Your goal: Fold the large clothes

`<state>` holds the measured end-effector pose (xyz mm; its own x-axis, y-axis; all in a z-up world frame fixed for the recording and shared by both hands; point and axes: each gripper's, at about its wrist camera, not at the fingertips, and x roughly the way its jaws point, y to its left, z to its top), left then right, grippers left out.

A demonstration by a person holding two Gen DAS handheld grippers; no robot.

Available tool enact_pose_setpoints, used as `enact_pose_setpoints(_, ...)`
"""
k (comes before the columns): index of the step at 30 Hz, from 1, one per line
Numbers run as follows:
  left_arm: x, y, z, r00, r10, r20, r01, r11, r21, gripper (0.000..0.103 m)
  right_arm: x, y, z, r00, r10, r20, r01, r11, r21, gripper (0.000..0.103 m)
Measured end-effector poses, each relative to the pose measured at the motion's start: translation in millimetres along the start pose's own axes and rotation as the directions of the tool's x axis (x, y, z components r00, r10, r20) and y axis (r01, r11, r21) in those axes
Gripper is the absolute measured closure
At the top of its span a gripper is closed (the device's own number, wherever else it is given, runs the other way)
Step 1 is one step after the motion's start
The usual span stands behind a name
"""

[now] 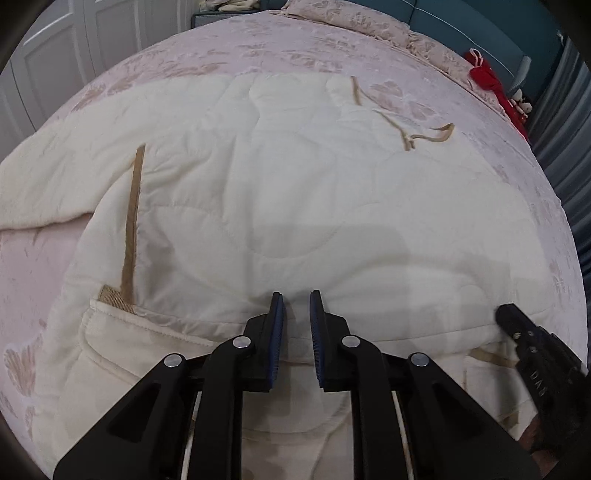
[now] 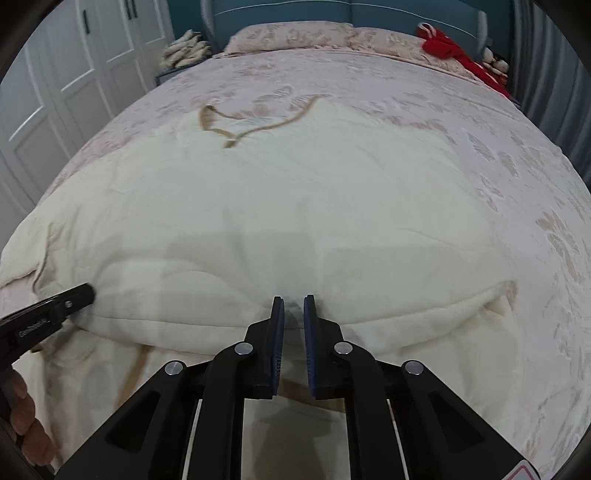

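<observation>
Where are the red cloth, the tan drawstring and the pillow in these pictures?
red cloth [image 2: 448, 50]: right wrist view, middle of the bunched fabric.
tan drawstring [image 1: 430, 137]: left wrist view, on its looped end.
pillow [image 2: 288, 37]: right wrist view, centre of its patterned face.

A pink floral bedspread [image 2: 461, 155] covers the bed, with matching pillows [image 2: 295, 35] lying against a teal headboard [image 2: 332, 13]. A red garment [image 2: 454, 51] sits at the far right corner near the pillows. White panelled wardrobe doors [image 2: 70, 62] stand to the left, beside a pile of pale folded fabric [image 2: 186, 50]
</observation>
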<state>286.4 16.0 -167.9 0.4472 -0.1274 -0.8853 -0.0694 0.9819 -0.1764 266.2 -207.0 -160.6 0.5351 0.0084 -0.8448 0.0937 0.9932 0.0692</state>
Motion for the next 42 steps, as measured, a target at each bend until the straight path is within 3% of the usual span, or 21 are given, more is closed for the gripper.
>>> enact_pose_setpoints(2,1,5,-1,1.000,-0.001,0.004,0.001,1.000,-0.007,0.096,1,-17,-3,1.000,-0.001,-0.003,0.001,0.999,0.051,0.097)
enact_pose_setpoints(3,3,7,-1,1.000,-0.003,0.006,0.003,1.000,-0.009,0.096,3,-20,-5,1.000,0.003,-0.002,-0.003,0.998,0.064,0.103)
enact_pose_setpoints(11,3,18,-13,0.998,-0.039,0.054,0.039,0.999,-0.005,0.102,16,-39,-11,1.000,0.016,0.023,-0.019,0.992,0.127,0.103)
enact_pose_setpoints(14,1,15,-15,0.997,-0.028,0.069,0.027,0.999,0.020,0.102,0,-21,-4,0.999,-0.034,0.000,0.034,0.990,0.140,0.101)
enact_pose_setpoints(15,-2,13,-15,0.997,-0.022,0.074,0.020,0.999,0.029,0.102,-5,-15,-3,1.000,-0.014,0.007,0.013,0.990,0.139,0.095)
enact_pose_setpoints(16,-6,14,-14,0.997,-0.022,0.078,0.020,0.999,0.029,0.102,-13,1,-1,0.999,0.042,0.022,-0.045,0.991,0.125,0.096)
enact_pose_setpoints(20,-23,31,-14,0.995,-0.067,0.079,0.072,0.995,-0.063,0.102,-14,55,-2,0.993,0.118,0.002,-0.118,0.992,0.047,0.096)
enact_pose_setpoints(22,-36,53,-12,0.992,-0.092,0.088,0.104,0.985,-0.139,0.100,-3,73,-9,0.993,0.114,-0.029,-0.114,0.993,0.020,0.096)
enact_pose_setpoints(24,-49,83,-8,0.990,-0.083,0.116,0.108,0.969,-0.224,0.075,12,84,-19,0.996,0.076,-0.057,-0.076,0.997,-0.004,0.096)
enact_pose_setpoints(26,-59,121,-3,0.988,-0.051,0.142,0.095,0.941,-0.323,0.057,13,85,-22,0.997,0.062,-0.048,-0.062,0.998,-0.003,0.096)
enact_pose_setpoints(27,-64,142,0,0.987,-0.030,0.159,0.088,0.924,-0.372,0.055,10,85,-21,0.997,0.059,-0.054,-0.059,0.998,-0.001,0.096)
enact_pose_setpoints(30,-74,211,8,0.982,0.039,0.186,0.058,0.869,-0.492,0.052,-7,91,-18,0.997,0.056,-0.059,-0.057,0.998,-0.013,0.096)
enact_pose_setpoints(36,-83,360,17,0.958,0.224,0.179,-0.039,0.718,-0.695,0.047,-50,110,-42,0.993,0.110,-0.035,-0.112,0.992,-0.050,0.096)
enact_pose_setpoints(39,-77,417,9,0.960,0.213,0.183,0.014,0.616,-0.788,0.047,-62,121,-58,0.990,0.131,-0.056,-0.134,0.989,-0.059,0.096)
enact_pose_setpoints(41,-79,439,5,0.951,0.202,0.236,0.081,0.570,-0.817,0.048,-65,128,-68,0.986,0.146,-0.076,-0.151,0.987,-0.058,0.096)
enact_pose_setpoints(42,-79,443,6,0.949,0.205,0.240,0.087,0.562,-0.823,0.049,-65,132,-70,0.985,0.150,-0.083,-0.155,0.986,-0.059,0.096)
